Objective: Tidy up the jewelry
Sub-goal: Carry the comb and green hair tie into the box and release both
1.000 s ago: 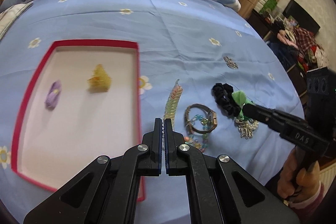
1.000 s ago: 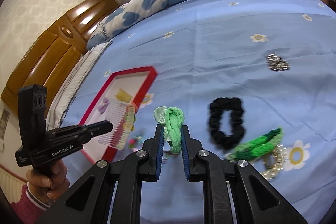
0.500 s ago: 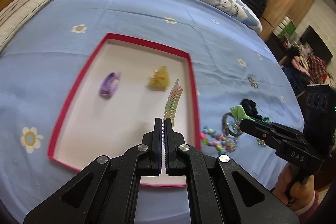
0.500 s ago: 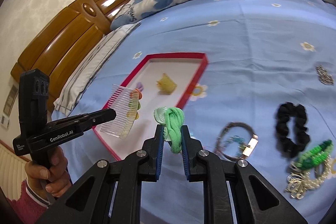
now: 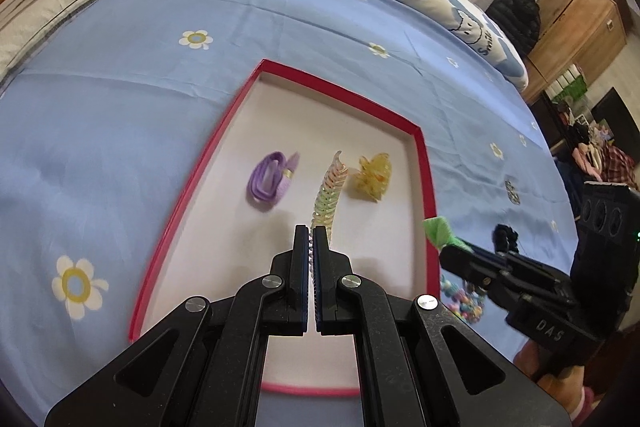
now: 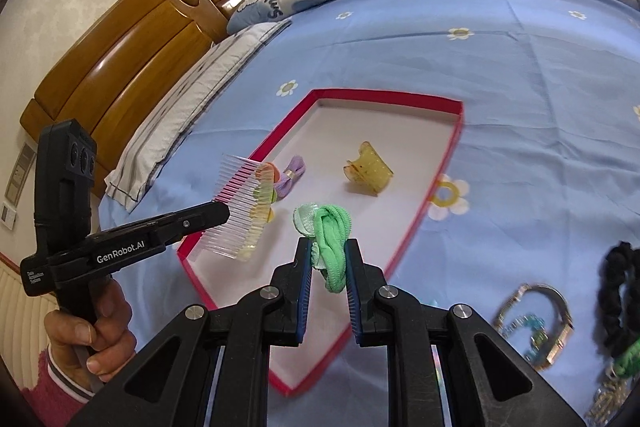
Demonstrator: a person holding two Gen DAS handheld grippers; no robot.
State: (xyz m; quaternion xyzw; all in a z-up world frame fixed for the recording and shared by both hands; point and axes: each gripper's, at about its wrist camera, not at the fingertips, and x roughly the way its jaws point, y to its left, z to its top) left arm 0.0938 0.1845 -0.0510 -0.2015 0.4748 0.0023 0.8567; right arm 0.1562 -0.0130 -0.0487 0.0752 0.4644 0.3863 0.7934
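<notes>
A red-rimmed tray (image 5: pixel 224 131) (image 6: pixel 452 147) lies on the blue bedsheet. In it are a purple hair tie (image 5: pixel 270 177) (image 6: pixel 294 173) and a yellow claw clip (image 5: pixel 372 177) (image 6: pixel 368 173). My left gripper (image 5: pixel 311 233) (image 6: pixel 224 215) is shut on a clear rainbow hair comb (image 5: pixel 330 187) (image 6: pixel 244 207), held above the tray. My right gripper (image 6: pixel 328 247) (image 5: pixel 444 251) is shut on a green hair tie (image 6: pixel 330 239) (image 5: pixel 438 229), above the tray's near right rim.
On the sheet right of the tray lie a black scrunchie (image 6: pixel 620 295), a watch with a bead bracelet (image 6: pixel 536 327), another green tie with pearl pieces (image 6: pixel 624 367) and coloured beads (image 5: pixel 460 301). Pillows and a wooden headboard (image 6: pixel 132 35) are beyond.
Both grippers have moved left from the loose jewelry to over the tray, each carrying its item. The tray is now directly ahead of the left gripper.
</notes>
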